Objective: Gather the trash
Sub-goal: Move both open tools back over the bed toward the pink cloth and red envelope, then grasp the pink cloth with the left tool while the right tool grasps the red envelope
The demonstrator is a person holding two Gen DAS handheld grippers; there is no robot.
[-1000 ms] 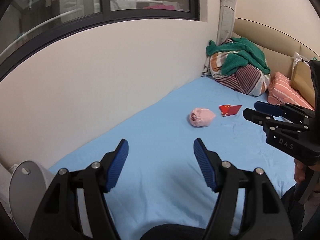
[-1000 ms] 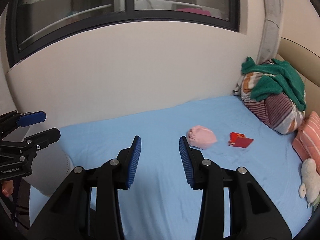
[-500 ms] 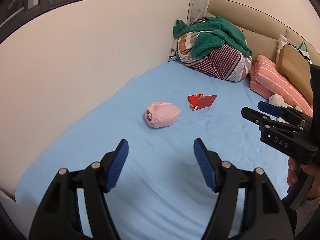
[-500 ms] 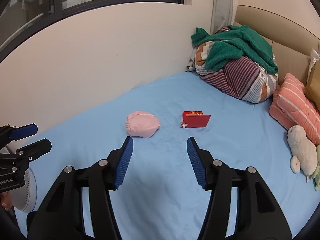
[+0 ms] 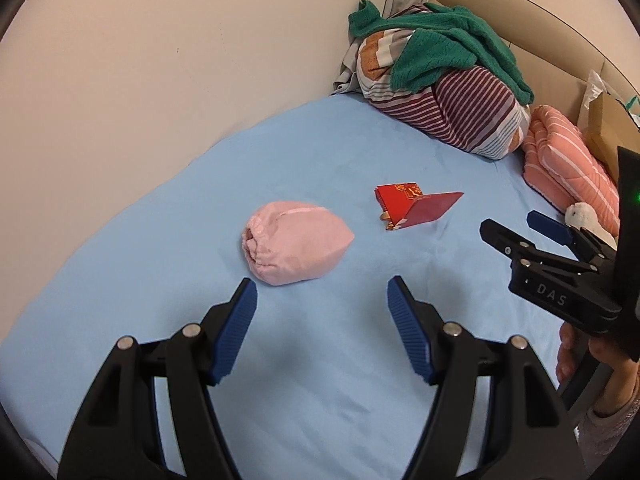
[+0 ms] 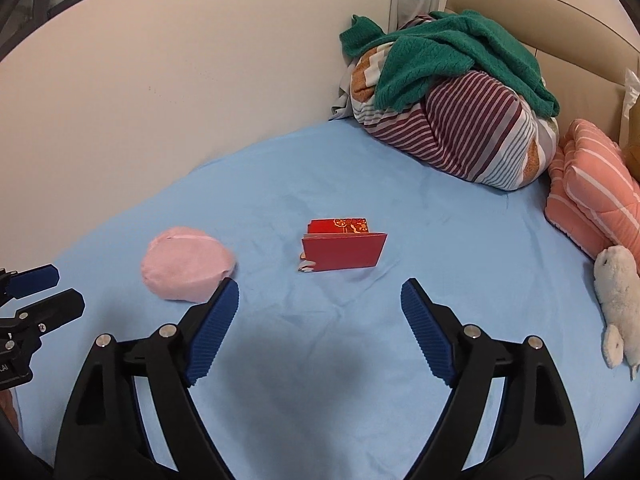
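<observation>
A red paper packet (image 6: 344, 248) stands half unfolded on the blue bed sheet (image 6: 320, 380); it shows as the red paper packet (image 5: 412, 208) in the left wrist view. A pink cloth pouch (image 5: 294, 248) lies left of it, seen as the pink pouch (image 6: 187, 274) from the right. My left gripper (image 5: 322, 300) hangs open just short of the pouch, nothing between its pads. My right gripper (image 6: 320, 304) points at the packet from a little way back, its jaws opening wide and empty. It shows side-on as the right gripper (image 5: 516, 224) in the left wrist view.
A striped bundle under a green knit (image 6: 460, 100) fills the far corner by the wall. A pink striped pillow (image 6: 600, 188) and a white plush toy (image 6: 616, 292) lie along the right side. A brown paper bag (image 5: 608, 128) stands beyond the pillow.
Both grippers have dropped towards the bed and closed in on the pouch and the packet, which now look much larger. The right gripper's jaws have spread wider. The window has left both views.
</observation>
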